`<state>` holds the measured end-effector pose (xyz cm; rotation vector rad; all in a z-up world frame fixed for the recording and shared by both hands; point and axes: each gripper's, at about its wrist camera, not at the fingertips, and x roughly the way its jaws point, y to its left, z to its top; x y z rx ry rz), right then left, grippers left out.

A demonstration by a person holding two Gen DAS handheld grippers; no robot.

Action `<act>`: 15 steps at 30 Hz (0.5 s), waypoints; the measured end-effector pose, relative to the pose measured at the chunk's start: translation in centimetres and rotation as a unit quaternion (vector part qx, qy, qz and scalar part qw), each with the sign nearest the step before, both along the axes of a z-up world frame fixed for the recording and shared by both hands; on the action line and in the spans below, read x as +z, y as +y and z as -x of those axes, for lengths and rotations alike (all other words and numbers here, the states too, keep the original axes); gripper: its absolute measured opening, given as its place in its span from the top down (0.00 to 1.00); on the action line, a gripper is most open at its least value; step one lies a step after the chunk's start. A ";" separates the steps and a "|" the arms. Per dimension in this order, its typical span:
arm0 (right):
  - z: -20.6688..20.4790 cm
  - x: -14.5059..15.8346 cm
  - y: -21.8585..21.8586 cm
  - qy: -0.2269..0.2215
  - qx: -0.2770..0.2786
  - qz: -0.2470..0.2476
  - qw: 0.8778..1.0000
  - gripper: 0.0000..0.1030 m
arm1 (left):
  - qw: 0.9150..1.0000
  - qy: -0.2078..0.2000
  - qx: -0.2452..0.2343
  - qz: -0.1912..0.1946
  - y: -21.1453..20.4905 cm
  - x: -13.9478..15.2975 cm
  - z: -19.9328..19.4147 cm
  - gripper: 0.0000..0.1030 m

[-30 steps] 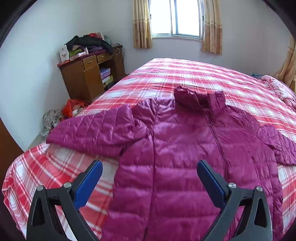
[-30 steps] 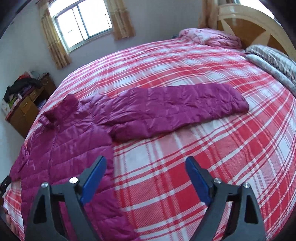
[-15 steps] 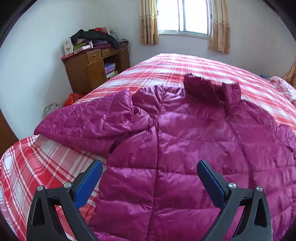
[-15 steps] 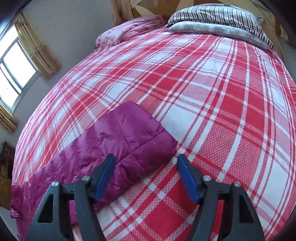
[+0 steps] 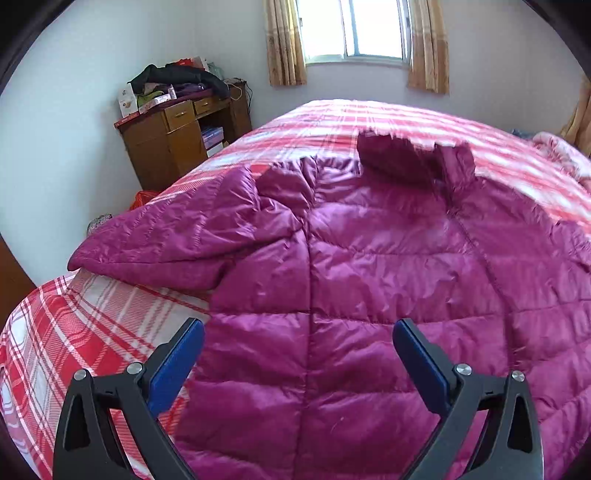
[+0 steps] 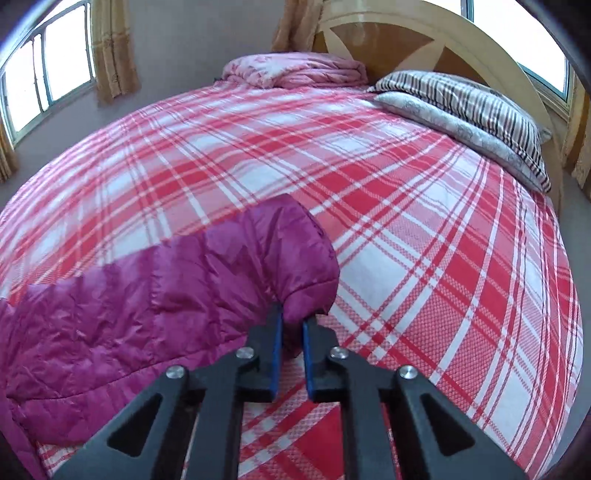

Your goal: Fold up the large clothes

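A magenta quilted puffer jacket (image 5: 369, 280) lies front up on the red plaid bed (image 5: 85, 332), collar toward the window. Its near sleeve (image 5: 184, 243) is bent across the bed's left corner. My left gripper (image 5: 295, 343) hangs open just above the jacket's lower body, nothing between its blue pads. In the right wrist view the other sleeve (image 6: 166, 302) stretches over the bed. My right gripper (image 6: 292, 325) is closing its jaws on the cuff end of that sleeve, and the pads pinch the fabric.
A wooden desk (image 5: 173, 136) piled with clothes stands by the wall left of the bed. Striped pillows (image 6: 476, 110) and a folded pink quilt (image 6: 295, 70) lie at the headboard (image 6: 406, 40). Windows with curtains (image 5: 354, 29) sit behind the bed.
My right gripper swung along the sleeve to its cuff and its jaws closed from wide apart onto the fabric. My left gripper sank closer to the jacket's body, still open.
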<state>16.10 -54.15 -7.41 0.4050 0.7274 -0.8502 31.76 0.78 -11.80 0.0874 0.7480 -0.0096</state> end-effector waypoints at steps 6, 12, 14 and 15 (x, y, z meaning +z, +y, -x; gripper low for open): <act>-1.9 8.9 9.3 -0.068 0.135 0.056 0.987 0.88 | 0.999 -0.022 0.024 0.025 2.9 3.1 1.9 0.01; -5.6 12.9 22.9 -0.114 0.314 0.052 0.941 0.88 | 0.997 -0.052 0.050 0.040 5.9 5.4 3.6 0.01; -7.2 12.6 28.0 -0.116 0.376 0.040 0.918 0.88 | 0.996 -0.053 0.056 0.040 6.5 5.6 3.9 0.01; -8.1 12.1 30.4 -0.114 0.402 0.038 0.908 0.88 | 0.996 -0.054 0.060 0.040 7.0 5.6 4.0 0.01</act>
